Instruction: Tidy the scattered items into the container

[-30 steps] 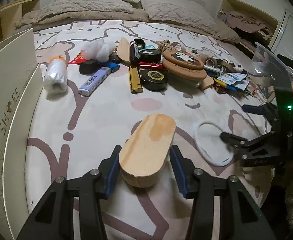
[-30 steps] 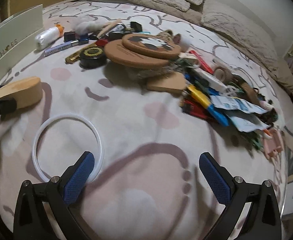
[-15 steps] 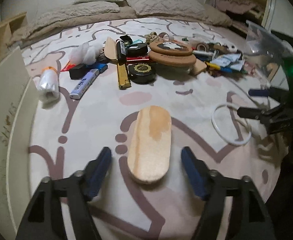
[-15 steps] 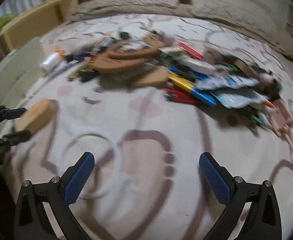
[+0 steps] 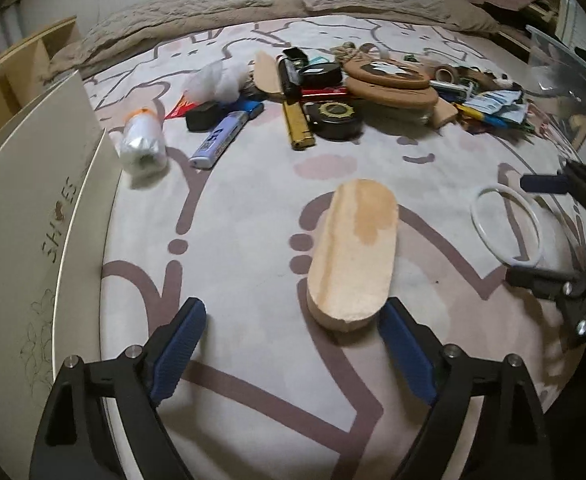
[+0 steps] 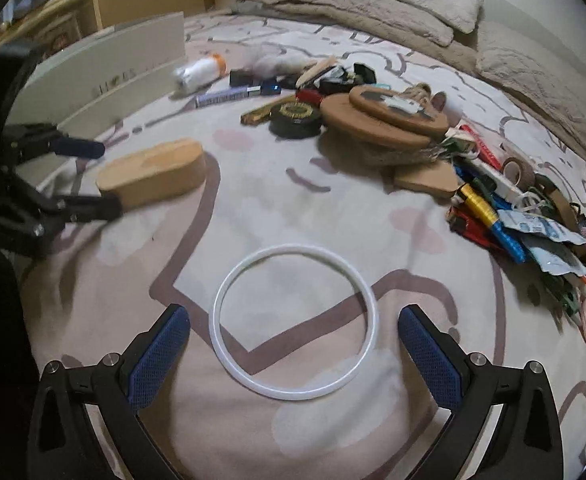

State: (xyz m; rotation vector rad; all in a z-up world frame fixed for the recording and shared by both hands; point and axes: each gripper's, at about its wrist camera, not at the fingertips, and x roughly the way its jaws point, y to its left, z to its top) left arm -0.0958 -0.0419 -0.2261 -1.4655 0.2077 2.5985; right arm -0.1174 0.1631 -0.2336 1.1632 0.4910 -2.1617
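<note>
A flat, oblong block of pale wood with rounded ends (image 5: 355,254) lies on the bed's cream cover with mauve line drawings (image 5: 253,208), its long axis running away from the left tool (image 5: 293,348) and leaning slightly right, toward the pile of clutter beyond. The left tool stands wide, its jaws having just been opening; the block's near end sits between the blue pads but close against the right one, with no pad pressing on it, so it is released, not held. From the block, a thin white plastic ring (image 6: 293,322) lies flat on the cover to the right, and the right tool (image 6: 295,354), also spread wide and empty, hovers just over the ring's near edge with the ring centred between its pads. So the left hand is the nearer one to the block and the right hand to the ring. To the block's left stands a cream cardboard shoe box with its lid propped up (image 5: 33,216), which looks to be the container. Past the block's far end lie a white roll with an orange cap (image 5: 143,142), a purple-and-white marker (image 5: 219,140), a gold bar (image 5: 298,126), a round black tin with a gold crest (image 5: 335,118) and two stacked brown cork discs (image 5: 393,84); most items remain unsorted.
</note>
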